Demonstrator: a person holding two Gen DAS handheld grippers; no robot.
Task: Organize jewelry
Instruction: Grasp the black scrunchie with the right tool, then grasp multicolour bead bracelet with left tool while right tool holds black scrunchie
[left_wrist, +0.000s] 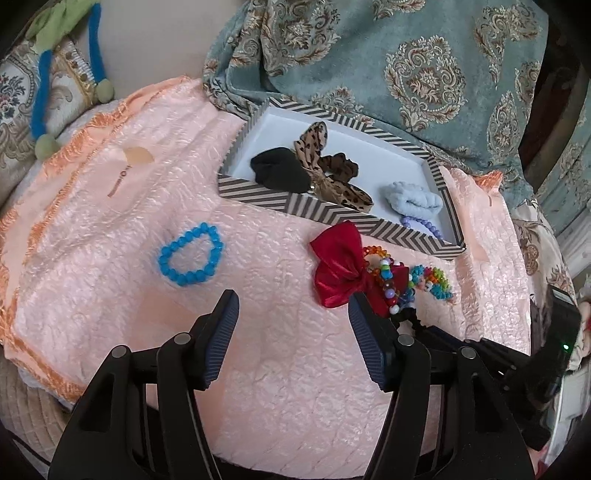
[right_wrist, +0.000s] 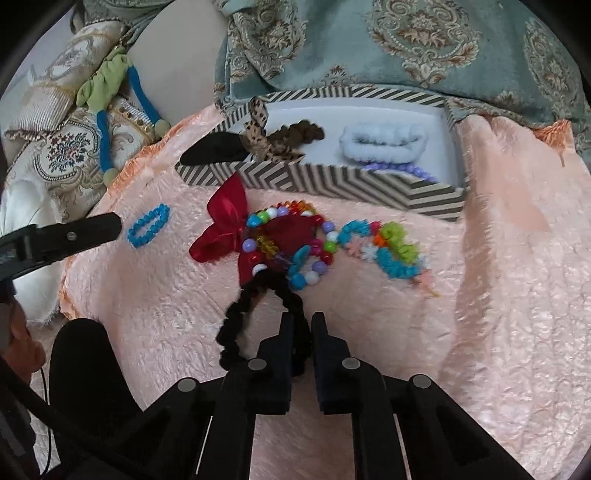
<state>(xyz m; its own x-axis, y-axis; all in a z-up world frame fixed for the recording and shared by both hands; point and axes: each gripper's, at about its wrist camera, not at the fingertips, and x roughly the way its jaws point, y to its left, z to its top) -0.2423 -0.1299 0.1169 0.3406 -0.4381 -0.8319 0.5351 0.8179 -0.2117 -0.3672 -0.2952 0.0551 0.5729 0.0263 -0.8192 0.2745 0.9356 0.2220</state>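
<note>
A striped box (left_wrist: 332, 212) (right_wrist: 332, 181) on the pink cloth holds a black scrunchie (left_wrist: 280, 171), a leopard bow (left_wrist: 325, 177), a pale blue scrunchie (left_wrist: 413, 201) and purple beads (left_wrist: 424, 225). A blue bead bracelet (left_wrist: 190, 254) (right_wrist: 147, 225) lies alone on the cloth. A red bow (left_wrist: 338, 275) (right_wrist: 229, 229), multicoloured bead bracelets (right_wrist: 295, 251) and a bright beaded piece (right_wrist: 391, 247) lie in a pile. My right gripper (right_wrist: 303, 321) is shut on a black hair tie (right_wrist: 255, 317). My left gripper (left_wrist: 291, 299) is open and empty, between the blue bracelet and the pile.
A teal patterned blanket (left_wrist: 406, 55) lies behind the box. An embroidered cushion (left_wrist: 18, 103) with a blue and green cord (left_wrist: 42, 92) sits at the left. The pink cloth (left_wrist: 258, 332) ends in an orange fringe at the left.
</note>
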